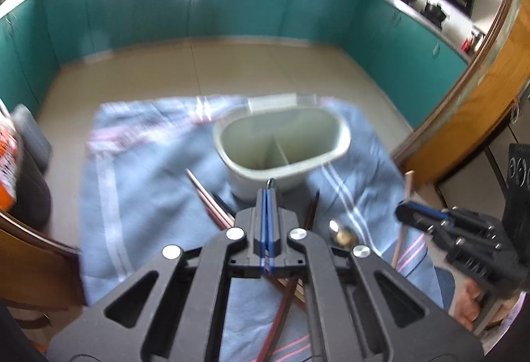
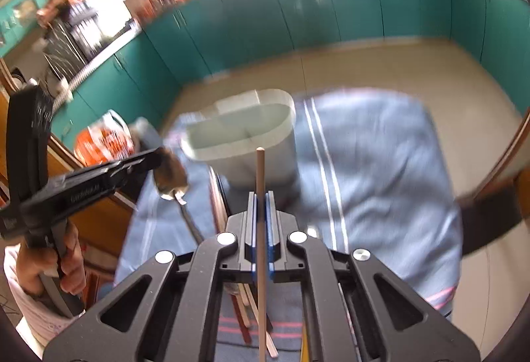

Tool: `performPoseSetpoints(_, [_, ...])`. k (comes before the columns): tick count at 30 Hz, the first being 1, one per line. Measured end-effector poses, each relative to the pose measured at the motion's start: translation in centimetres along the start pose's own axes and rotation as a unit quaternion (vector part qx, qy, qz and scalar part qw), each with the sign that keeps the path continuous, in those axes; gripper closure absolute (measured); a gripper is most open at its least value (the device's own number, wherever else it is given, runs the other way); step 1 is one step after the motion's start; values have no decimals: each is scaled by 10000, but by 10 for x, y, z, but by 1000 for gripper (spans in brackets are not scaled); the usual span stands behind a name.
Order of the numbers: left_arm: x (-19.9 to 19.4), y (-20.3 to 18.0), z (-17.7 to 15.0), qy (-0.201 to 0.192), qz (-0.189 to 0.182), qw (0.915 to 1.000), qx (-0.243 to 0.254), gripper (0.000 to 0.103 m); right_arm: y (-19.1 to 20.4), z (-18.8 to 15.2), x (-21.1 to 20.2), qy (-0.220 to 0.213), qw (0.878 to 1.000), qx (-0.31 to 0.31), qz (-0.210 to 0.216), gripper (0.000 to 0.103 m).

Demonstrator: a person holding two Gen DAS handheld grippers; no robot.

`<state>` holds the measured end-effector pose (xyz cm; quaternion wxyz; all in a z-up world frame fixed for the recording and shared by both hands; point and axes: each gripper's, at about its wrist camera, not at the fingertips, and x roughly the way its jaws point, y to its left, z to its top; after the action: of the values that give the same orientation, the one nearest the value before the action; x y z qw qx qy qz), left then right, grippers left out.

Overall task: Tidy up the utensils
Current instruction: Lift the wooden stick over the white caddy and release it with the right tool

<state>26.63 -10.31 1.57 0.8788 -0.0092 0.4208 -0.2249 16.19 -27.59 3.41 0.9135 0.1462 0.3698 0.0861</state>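
A pale green oval utensil holder [image 1: 281,143] [image 2: 245,136] with a middle divider stands on a blue striped cloth [image 1: 149,196] [image 2: 381,163]. My left gripper [image 1: 269,193] [image 2: 155,159] hovers just before the holder, shut on a thin metal utensil; only its tip [image 1: 271,183] shows. My right gripper [image 2: 260,196] [image 1: 402,212] is shut on a round wooden chopstick [image 2: 260,212] [image 1: 405,196] that points up toward the holder. A metal spoon [image 1: 343,232] [image 2: 172,179] is between the grippers. Brown chopsticks [image 1: 212,203] [image 2: 215,196] lie on the cloth near the holder.
Teal cabinets [image 1: 198,7] [image 2: 331,4] ring the tiled floor. An orange packet [image 1: 6,163] [image 2: 102,143] sits at the left. A wooden door frame [image 1: 480,96] rises at the right. A hand [image 2: 66,262] grips the left tool, and a bare foot [image 1: 470,302] rests by the cloth.
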Motion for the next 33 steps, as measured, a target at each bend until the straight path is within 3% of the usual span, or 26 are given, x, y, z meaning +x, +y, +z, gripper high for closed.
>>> performPoseSetpoints(6, [-69, -1, 36, -1202, 704, 9902, 63, 102, 16, 54, -46, -1047, 9945, -62, 56, 98])
performPoseSetpoints(13, [-77, -4, 62, -1828, 1387, 9733, 28, 102, 11, 112, -69, -1747, 9844, 180, 112, 98])
performPoseSetpoints(17, [-53, -8, 70, -1801, 1658, 9695, 85, 102, 7, 130, -58, -1781, 9836, 278, 117, 98])
performPoseSetpoints(24, [8, -16, 57, -1602, 2022, 9657, 284, 102, -6, 126, -13, -1747, 9838, 361, -161, 98])
performPoseSetpoints(33, [46, -2, 37, -1232, 1835, 9751, 162, 101, -40, 89, 46, -1137, 9898, 727, -464, 98])
